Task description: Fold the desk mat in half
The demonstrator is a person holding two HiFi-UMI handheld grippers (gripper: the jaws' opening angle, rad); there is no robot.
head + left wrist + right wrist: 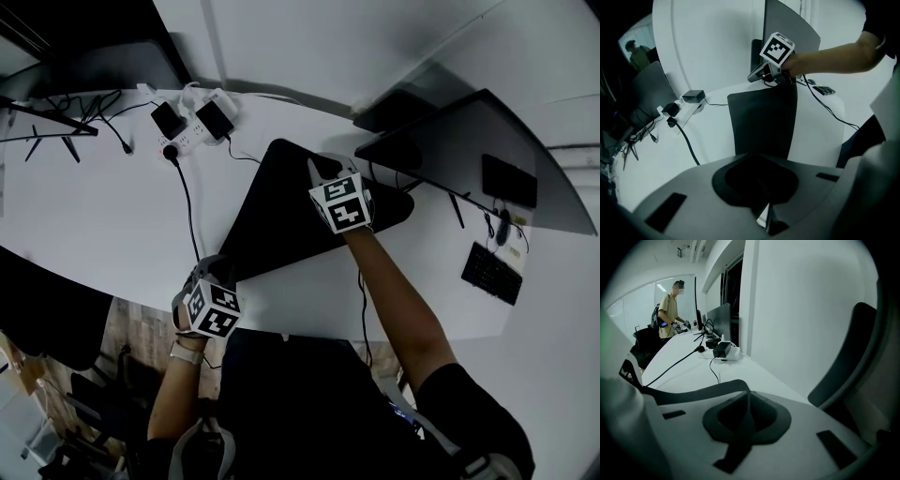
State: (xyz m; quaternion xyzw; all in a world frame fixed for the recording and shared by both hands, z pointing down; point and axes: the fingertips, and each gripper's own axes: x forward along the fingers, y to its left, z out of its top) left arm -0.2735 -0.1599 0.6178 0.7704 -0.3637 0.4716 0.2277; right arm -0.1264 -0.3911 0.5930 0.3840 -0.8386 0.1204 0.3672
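L tool [217, 268] & R tool [316, 172] each clamped on a desk mat [281, 220] corner; mat prob. thin, floppy, light, so corners = best hold.

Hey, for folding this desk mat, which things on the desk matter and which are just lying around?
In the job: desk mat, left gripper, right gripper, both shut on its edge.
Lying about: power strip, black cable, keyboard, monitor.
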